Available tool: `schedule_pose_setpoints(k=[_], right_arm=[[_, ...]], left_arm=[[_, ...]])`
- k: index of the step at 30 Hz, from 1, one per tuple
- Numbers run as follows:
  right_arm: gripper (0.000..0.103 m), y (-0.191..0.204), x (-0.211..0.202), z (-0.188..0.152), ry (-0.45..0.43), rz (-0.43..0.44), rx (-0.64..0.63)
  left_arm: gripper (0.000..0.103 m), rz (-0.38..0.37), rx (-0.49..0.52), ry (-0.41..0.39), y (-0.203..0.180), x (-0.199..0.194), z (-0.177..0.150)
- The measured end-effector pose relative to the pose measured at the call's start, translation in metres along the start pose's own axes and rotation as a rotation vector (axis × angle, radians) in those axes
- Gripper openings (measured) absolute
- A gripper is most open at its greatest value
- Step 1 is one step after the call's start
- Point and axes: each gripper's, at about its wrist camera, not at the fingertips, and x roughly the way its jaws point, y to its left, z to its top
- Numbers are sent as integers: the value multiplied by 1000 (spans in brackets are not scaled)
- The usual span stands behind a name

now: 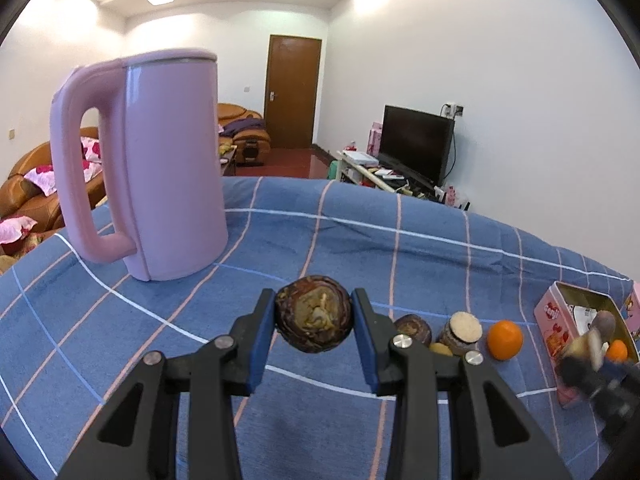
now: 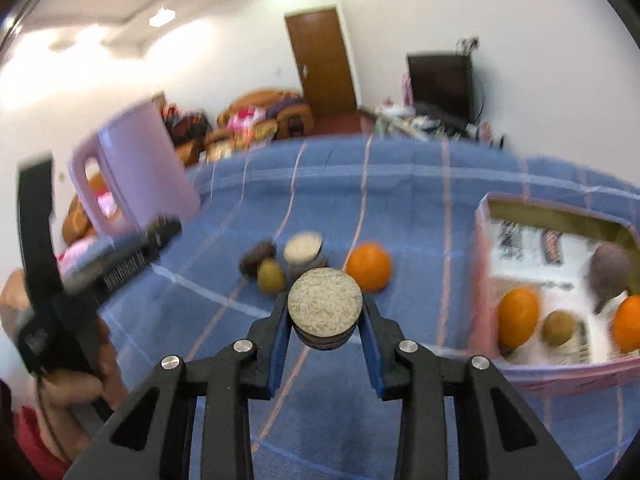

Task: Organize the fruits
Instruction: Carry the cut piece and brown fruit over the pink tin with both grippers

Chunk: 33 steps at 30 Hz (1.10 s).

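Observation:
My left gripper (image 1: pixel 313 314) is shut on a dark brown round fruit (image 1: pixel 314 314) and holds it above the blue checked cloth (image 1: pixel 280 240). My right gripper (image 2: pixel 325 314) is shut on a brown piece with a pale cut face (image 2: pixel 325 304), above the cloth left of the pink box (image 2: pixel 484 280). On the cloth lie a dark fruit (image 2: pixel 258 263), a small green-brown fruit (image 2: pixel 271 276), a second cut-faced piece (image 2: pixel 303 251) and an orange (image 2: pixel 368 266). The box holds two oranges (image 2: pixel 518 318), a small green-brown fruit (image 2: pixel 559 327) and a dark fruit (image 2: pixel 610 270).
A tall pink kettle (image 1: pixel 160 168) stands on the cloth at the back left. The pink box also shows at the right edge of the left wrist view (image 1: pixel 560 320). Behind the table are sofas, a door and a television.

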Motion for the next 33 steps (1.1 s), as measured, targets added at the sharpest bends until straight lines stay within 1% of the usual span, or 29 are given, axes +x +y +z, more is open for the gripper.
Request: schedule_pose_setpoints(k=[4, 6, 10, 13, 18, 21, 29, 33], right_arm=[[35, -7, -24, 0, -100, -74, -57], [35, -16, -32, -1, -117, -95, -69], [35, -29, -35, -6, -93, -138, -93], [35, -40, -37, -6, -82, -135, -79], [35, -50, -48, -4, -117, -149, -85], [35, -58, -53, -3, -128, -158, -82], [35, -83, -62, 0, -147, -183, -59], [35, -97, -69, 2, -165, -211, -49]], left_arm=[[40, -17, -7, -11, -5, -5, -2], [40, -33, 7, -15, -13, -9, -4], [40, -45, 35, -21, -29, -14, -8], [40, -77, 36, -12, -40, -17, -12], [40, -163, 13, 4, -54, -22, -17], [40, -196, 6, -9, -63, -27, -19], [40, -252, 37, -49, -90, -40, -23], [40, -260, 53, -42, -105, -41, -26]])
